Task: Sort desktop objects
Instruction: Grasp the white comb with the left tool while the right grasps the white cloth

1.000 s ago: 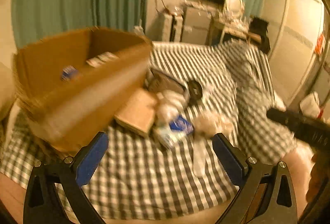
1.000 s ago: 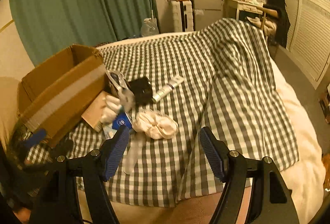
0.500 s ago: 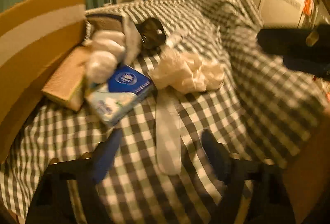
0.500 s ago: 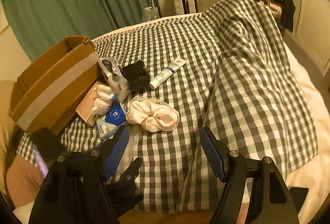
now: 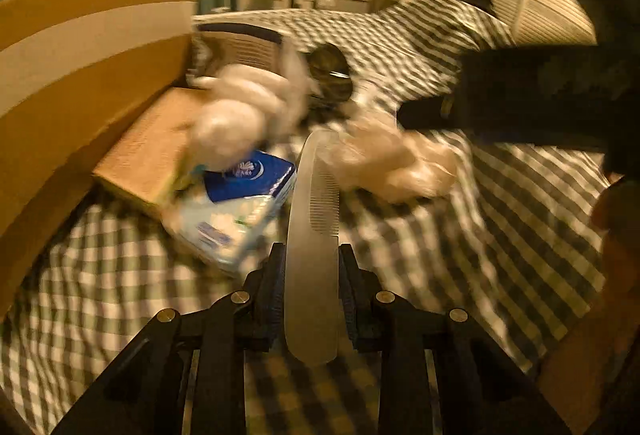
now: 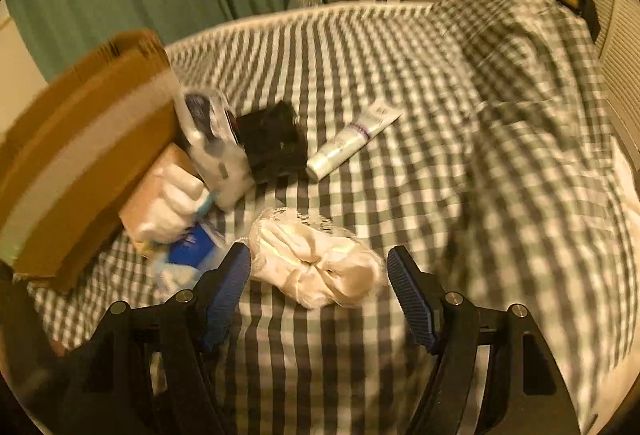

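Fingers of left gripper (image 5: 311,267) closing on pale comb (image 5: 314,219), pitched downward. Right gripper (image 6: 319,277) released, straddling white scrunchie (image 6: 320,267); bare checked bedspread (image 6: 460,195) beyond, cardboard box (image 6: 80,163) leftward.

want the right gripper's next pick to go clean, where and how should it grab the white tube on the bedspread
Grip the white tube across its round middle, coming from above, with the fingers either side of its long axis. It lies flat and diagonal on the checked bedspread, cap end near the black box, so the flat crimped tail and the box side are poorer spots.
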`<state>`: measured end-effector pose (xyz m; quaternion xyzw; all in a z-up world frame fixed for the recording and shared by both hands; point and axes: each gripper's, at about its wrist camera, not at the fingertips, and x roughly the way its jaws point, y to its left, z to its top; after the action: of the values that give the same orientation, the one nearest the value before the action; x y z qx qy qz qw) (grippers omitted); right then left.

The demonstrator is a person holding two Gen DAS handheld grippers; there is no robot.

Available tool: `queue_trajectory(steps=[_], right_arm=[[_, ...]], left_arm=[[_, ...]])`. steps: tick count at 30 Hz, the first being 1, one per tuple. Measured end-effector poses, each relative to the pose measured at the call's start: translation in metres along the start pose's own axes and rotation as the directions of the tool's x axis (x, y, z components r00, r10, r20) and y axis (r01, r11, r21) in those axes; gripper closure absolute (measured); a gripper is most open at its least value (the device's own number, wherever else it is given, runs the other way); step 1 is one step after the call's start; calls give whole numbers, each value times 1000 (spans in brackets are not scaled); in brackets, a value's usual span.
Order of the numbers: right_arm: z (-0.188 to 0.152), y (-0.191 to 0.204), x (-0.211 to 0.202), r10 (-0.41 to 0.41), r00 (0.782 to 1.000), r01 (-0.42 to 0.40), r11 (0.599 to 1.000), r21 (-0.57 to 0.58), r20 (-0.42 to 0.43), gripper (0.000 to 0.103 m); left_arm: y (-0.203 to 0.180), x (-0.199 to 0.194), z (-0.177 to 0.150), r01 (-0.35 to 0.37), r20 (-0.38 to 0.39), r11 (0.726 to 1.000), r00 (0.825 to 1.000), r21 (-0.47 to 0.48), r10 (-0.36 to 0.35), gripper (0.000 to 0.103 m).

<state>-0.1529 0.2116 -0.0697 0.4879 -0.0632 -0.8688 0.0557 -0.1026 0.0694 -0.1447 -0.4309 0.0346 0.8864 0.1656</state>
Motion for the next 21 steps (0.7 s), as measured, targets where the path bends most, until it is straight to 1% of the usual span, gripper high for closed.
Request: queue_trajectory(steps=[2,3,5,7,8,9,10,11,12,14,15,17,21], right_arm=[[3,1,16,22,999,-22,1000,3,-46,32],[3,2,22,13,998,-13,1000,-1,-58,32],[3,4,33,-19,996,17,1000,-25,-84,32],[0,3,43,-7,992,4,1000,-18,-127,33],[-3,2,44,-6,991,4,1000,-15,-132,47],[-4,2,42,-26,992,23,999,-24,-126,73],[-6,2,40,-22,992,19,999,-29,-123,82],[-7,2,36,-2,993,-1,1000,-25,-117,85],[-10,2,30,11,995,-14,1000,-25,-100,88],[-16,4,16,13,998,-15,1000,-26,-65,88],[-20,4,5,21,999,-22,1000,-18,-45,88],[-26,3,-11,42,999,-42,999,0,-22,88],[-39,3,-34,25,1000,-25,1000,18,10,88]], left_arm=[[10,3,1,36,-16,999,999,-40,-37,77],[13,3,0,48,-19,997,999,-53,-49,77],[12,3,-2,48,-20,998,999,-47,-49,77],[12,3,-4,53,-23,997,998,-47,-54,77],[6,5,-2,58,-21,997,998,-50,-59,77],[6,5,-2,64,-17,997,998,-53,-65,77],[6,3,-4,75,-10,996,997,-56,-76,77],[9,0,-3,85,-3,995,996,-57,-85,77],[11,-4,-4,90,3,994,996,-55,-90,77],[17,-14,-1,111,22,992,994,-54,-110,77],[25,-16,-1,116,35,992,993,-55,-115,77],[29,-25,0,133,50,990,990,-53,-130,77],[34,-41,1,167,79,985,984,-53,-163,77]])
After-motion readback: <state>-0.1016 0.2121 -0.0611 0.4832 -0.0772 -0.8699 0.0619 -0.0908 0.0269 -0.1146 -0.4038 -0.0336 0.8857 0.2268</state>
